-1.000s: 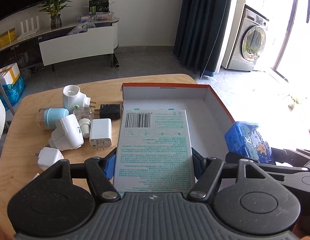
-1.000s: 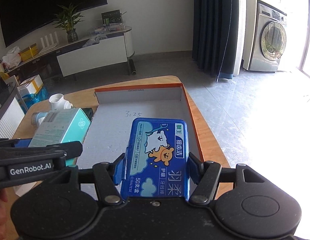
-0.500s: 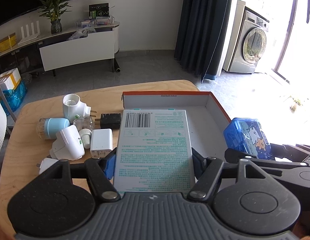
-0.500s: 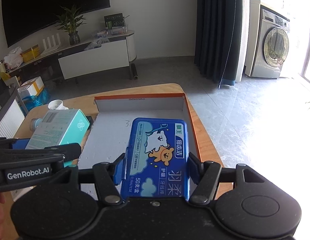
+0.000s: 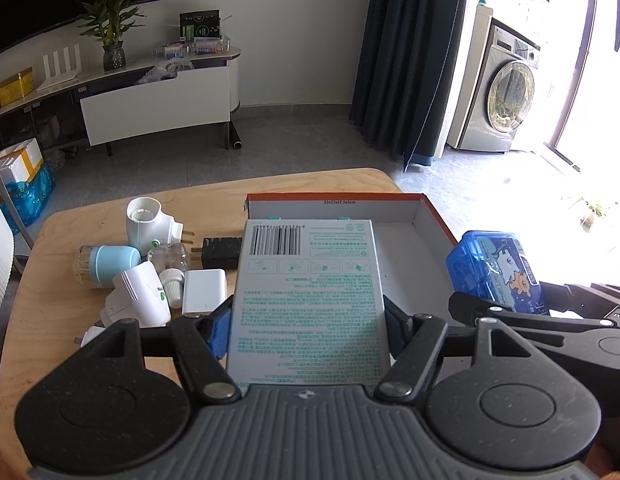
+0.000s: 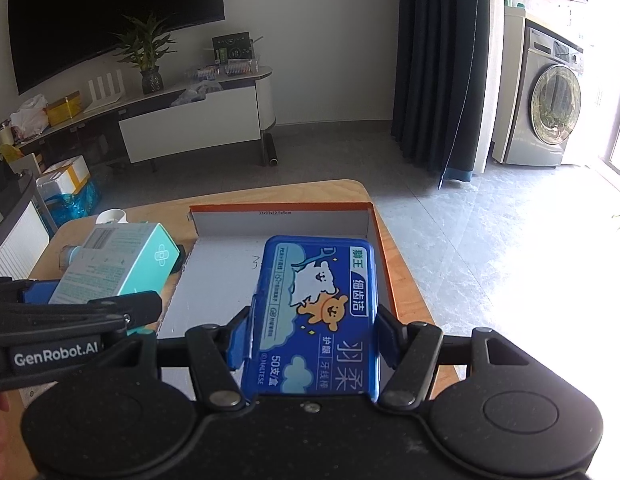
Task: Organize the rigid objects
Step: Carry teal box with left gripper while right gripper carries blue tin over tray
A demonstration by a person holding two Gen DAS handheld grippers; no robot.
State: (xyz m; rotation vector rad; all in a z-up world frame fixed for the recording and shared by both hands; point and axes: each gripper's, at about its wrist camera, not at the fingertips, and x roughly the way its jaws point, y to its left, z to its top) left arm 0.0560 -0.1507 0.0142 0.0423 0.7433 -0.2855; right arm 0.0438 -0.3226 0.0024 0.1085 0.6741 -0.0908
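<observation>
My left gripper [image 5: 308, 326] is shut on a white and teal carton [image 5: 306, 292] with a barcode, held above the near left part of an open orange-rimmed cardboard box [image 5: 434, 216]. My right gripper [image 6: 312, 330] is shut on a blue plastic floss case [image 6: 316, 308] with a cartoon label, held above the box [image 6: 280, 218] on its right side. The blue case also shows in the left wrist view [image 5: 494, 268], and the carton in the right wrist view [image 6: 118, 264]. The box floor looks bare.
Left of the box on the wooden table [image 5: 50, 300] lie several small items: a white plug-in vaporizer [image 5: 148, 224], a light blue capped jar [image 5: 106, 262], a black adapter [image 5: 222, 250], a white charger [image 5: 204, 290], another white plug device [image 5: 138, 300].
Both grippers have pulled back and risen slightly with their loads; the box and table items look smaller and farther. Both holds are unchanged.
</observation>
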